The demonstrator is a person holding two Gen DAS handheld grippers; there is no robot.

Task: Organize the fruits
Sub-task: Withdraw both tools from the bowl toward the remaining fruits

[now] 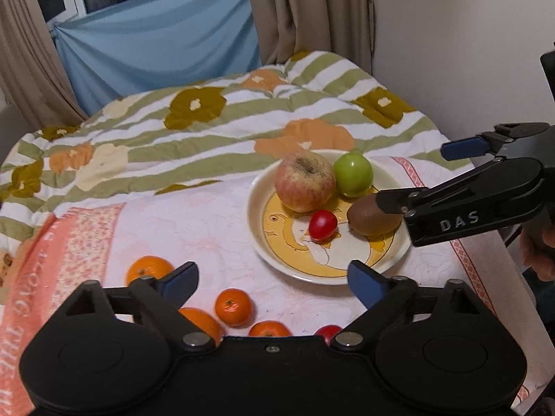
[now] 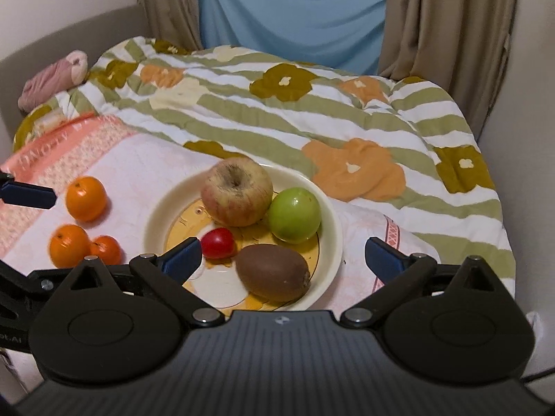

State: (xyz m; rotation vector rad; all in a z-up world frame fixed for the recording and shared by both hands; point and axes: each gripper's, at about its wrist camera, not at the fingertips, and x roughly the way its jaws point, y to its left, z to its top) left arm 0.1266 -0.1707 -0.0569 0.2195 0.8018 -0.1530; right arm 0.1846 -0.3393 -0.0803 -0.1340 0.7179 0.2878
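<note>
Both the left hand-held gripper (image 1: pixel 272 279) and the right hand-held gripper (image 2: pixel 282 260) stand spread wide, nothing between their fingers. On the bed, near its right edge, a plate (image 2: pixel 156 215) holds an apple (image 2: pixel 237 197), green fruit (image 2: pixel 295 215), kiwi (image 2: pixel 273 272) and small red fruit (image 2: pixel 218 242). Oranges (image 2: pixel 86 198) lie loose on the towel (image 1: pixel 194 222) left of the plate.

Glossy ceramic-looking plate (image 2: pixel 331 228), fuzzy matt kiwi (image 2: pixel 272 272), quilted cloth blanket (image 2: pixel 242 104).

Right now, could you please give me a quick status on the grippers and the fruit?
Left gripper open, empty. Right gripper open, empty, above the plate. Apple, green fruit, kiwi, tomato plated; oranges on the cloth. Nothing blocking.
</note>
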